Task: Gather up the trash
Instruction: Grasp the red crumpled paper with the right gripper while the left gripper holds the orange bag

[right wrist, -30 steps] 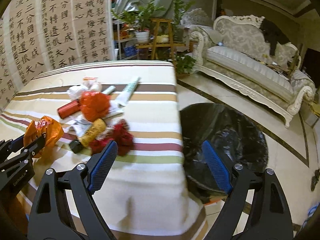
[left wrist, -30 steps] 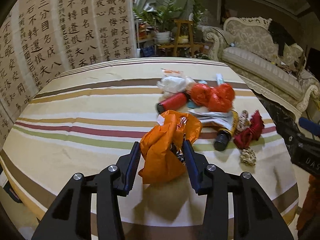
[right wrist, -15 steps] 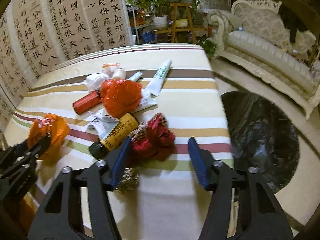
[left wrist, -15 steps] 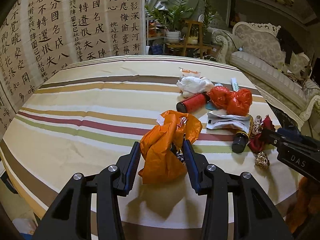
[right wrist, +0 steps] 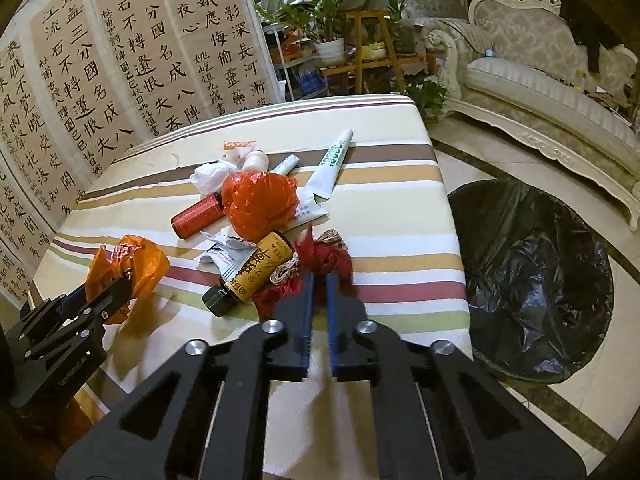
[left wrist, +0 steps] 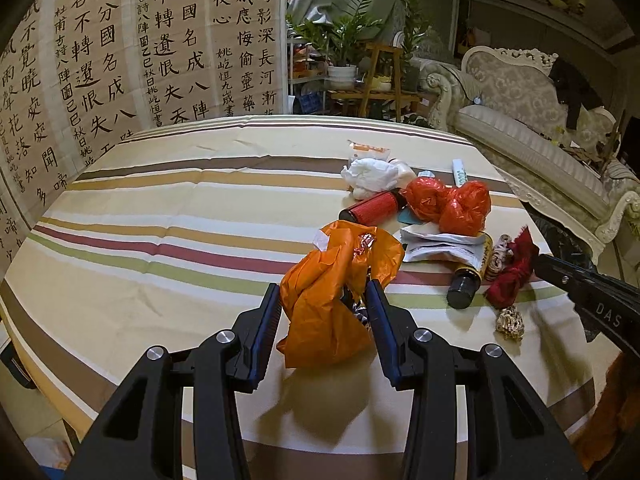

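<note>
Right gripper (right wrist: pixel 319 280) has closed on the red wrapper (right wrist: pixel 320 258) ahead.

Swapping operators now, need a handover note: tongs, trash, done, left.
Left tongs: shut on the orange plastic bag, held over the striped table.
Right tongs: shut, tips at the dark red crumpled wrapper; whether they have a real hold on it is not clear.
Bin with black liner: on the floor just past the table's right edge.
Done: two pieces gripped; neither is at the bin yet.
Left on the table: red plastic bag, yellow-labelled bottle, red cylinder, white tube, white crumpled tissue, paper scraps, a gold foil ball.
</note>
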### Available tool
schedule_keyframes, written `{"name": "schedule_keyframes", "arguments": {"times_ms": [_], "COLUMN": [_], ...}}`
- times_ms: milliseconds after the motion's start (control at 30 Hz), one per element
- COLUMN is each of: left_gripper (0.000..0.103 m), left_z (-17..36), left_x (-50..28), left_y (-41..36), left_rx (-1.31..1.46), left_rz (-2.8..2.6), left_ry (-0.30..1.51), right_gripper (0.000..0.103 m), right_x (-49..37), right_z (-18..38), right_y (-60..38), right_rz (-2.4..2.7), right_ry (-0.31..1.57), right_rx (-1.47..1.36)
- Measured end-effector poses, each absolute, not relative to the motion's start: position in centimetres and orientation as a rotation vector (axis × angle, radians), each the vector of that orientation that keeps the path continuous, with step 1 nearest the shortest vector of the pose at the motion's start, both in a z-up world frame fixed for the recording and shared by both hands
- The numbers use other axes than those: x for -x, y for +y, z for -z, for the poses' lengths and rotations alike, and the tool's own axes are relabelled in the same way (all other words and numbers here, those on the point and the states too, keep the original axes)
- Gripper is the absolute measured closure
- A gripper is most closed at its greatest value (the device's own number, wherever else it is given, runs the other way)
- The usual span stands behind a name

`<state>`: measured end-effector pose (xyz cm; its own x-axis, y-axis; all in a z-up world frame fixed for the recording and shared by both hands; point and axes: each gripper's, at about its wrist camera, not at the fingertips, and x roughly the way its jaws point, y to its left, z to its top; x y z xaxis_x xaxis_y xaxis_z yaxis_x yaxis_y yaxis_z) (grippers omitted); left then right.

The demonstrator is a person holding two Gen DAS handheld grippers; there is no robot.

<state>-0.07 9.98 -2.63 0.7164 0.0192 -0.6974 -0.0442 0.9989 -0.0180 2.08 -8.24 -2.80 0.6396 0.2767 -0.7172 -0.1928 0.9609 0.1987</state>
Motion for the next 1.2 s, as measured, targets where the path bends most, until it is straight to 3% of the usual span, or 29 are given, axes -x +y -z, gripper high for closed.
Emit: {"name": "schedule_keyframes", "arguments": {"times_ms": [300,333,400,433,767,833,867,967,1200], "left_gripper": [0.059,0.059,0.059,0.059,0.059,0.059,0.059,0.059,0.059], "left_z": [2.0,1.9,1.9,1.9,2.3,2.4,2.5,2.5,2.3], "left_x": [0.4,0.4,0.5,0.6,0.2,0.1,0.1,0.0,0.2], "left_y": [9.5,9.6,9.9,10.0,11.6,11.6,11.7,11.6,11.0], "left_rx": [0.031,0.031,0.034,0.036,0.054,0.055,0.056,0.06,0.056], "left_rz": [-0.031,-0.033,-0.038,-0.041,-0.072,-0.073,-0.073,-0.072,-0.059], "left_ry": [0.754,0.753,0.752,0.752,0.761,0.763,0.764,0.765,0.756], "right_gripper": [0.099,0.095,0.056,0.055,0.055,0.06,0.07,0.078,0.08], "right_x": [-1.8,-1.9,-1.9,-2.0,-3.3,-3.3,-3.3,-3.1,-2.5], "right_z": [2.4,2.4,2.7,2.8,4.3,4.5,4.6,4.4,2.9], "right_y": [-9.4,-9.4,-9.5,-9.4,-7.1,-6.8,-6.7,-6.9,-8.2], "right_rz": [-0.259,-0.26,-0.26,-0.261,-0.263,-0.264,-0.268,-0.276,-0.263], "right_ry": [0.833,0.842,0.855,0.859,0.902,0.908,0.906,0.898,0.847], "right_rx": [-0.117,-0.126,-0.157,-0.164,-0.135,-0.118,-0.113,-0.117,-0.137]}}
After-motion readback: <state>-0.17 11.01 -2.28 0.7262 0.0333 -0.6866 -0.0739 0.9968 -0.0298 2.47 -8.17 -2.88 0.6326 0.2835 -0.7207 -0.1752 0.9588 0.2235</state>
